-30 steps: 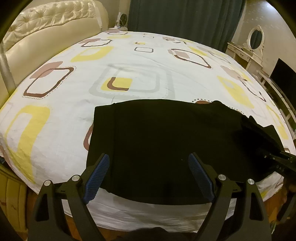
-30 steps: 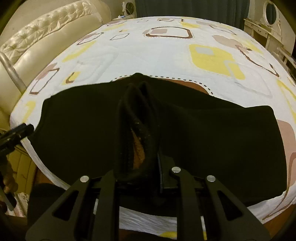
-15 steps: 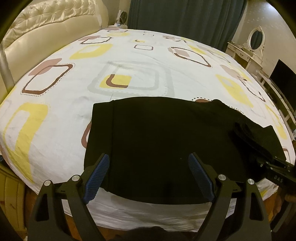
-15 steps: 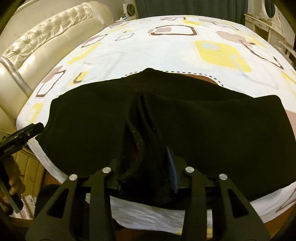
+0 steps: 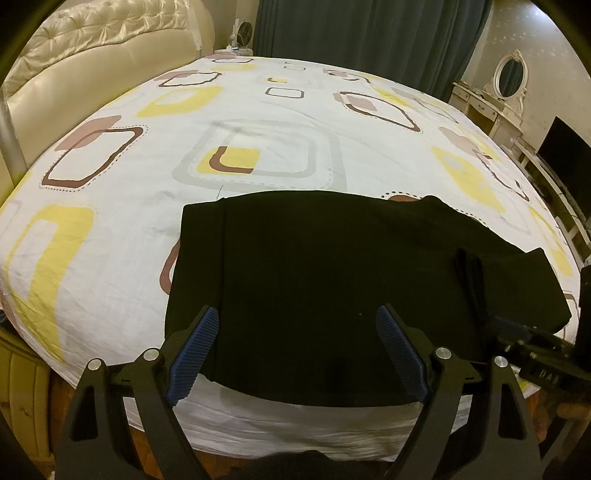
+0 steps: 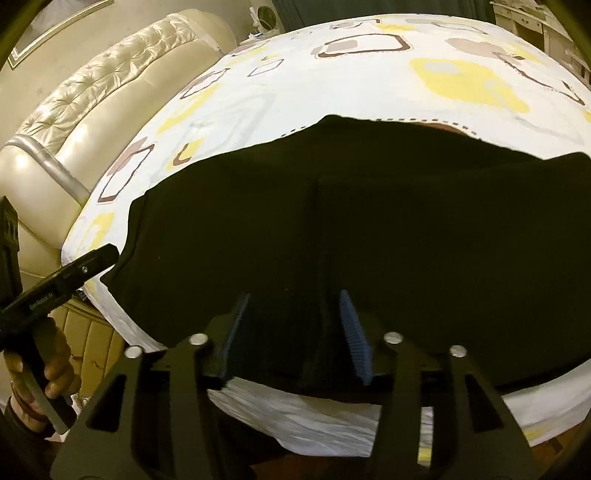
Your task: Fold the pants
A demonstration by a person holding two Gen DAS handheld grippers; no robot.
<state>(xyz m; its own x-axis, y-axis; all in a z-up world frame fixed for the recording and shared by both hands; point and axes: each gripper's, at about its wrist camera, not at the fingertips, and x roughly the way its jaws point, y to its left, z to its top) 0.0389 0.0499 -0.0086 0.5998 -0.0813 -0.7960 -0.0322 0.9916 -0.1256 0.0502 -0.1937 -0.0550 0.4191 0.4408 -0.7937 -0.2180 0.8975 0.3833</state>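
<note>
Black pants (image 5: 332,273) lie folded flat on the bed near its front edge; they also fill the right wrist view (image 6: 332,229). My left gripper (image 5: 295,332) is open and empty, its blue pads over the pants' near left part. My right gripper (image 6: 295,317) has its jaws parted, with a raised fold of the pants (image 6: 291,332) still lying between the blue pads. The right gripper also shows at the right edge of the left wrist view (image 5: 517,332). The left gripper shows at the left of the right wrist view (image 6: 74,269), held by a hand.
The bed (image 5: 258,129) has a white sheet with yellow and brown squares. A cream tufted headboard (image 5: 92,48) stands at the left. Dark curtains (image 5: 369,33) hang at the back. A white dressing table with an oval mirror (image 5: 509,77) and a dark screen (image 5: 561,147) stand at the right.
My right gripper has opened from shut on the bunched fold and lowered it toward the bed; the fold has flattened. The left gripper stays open and has barely moved.
</note>
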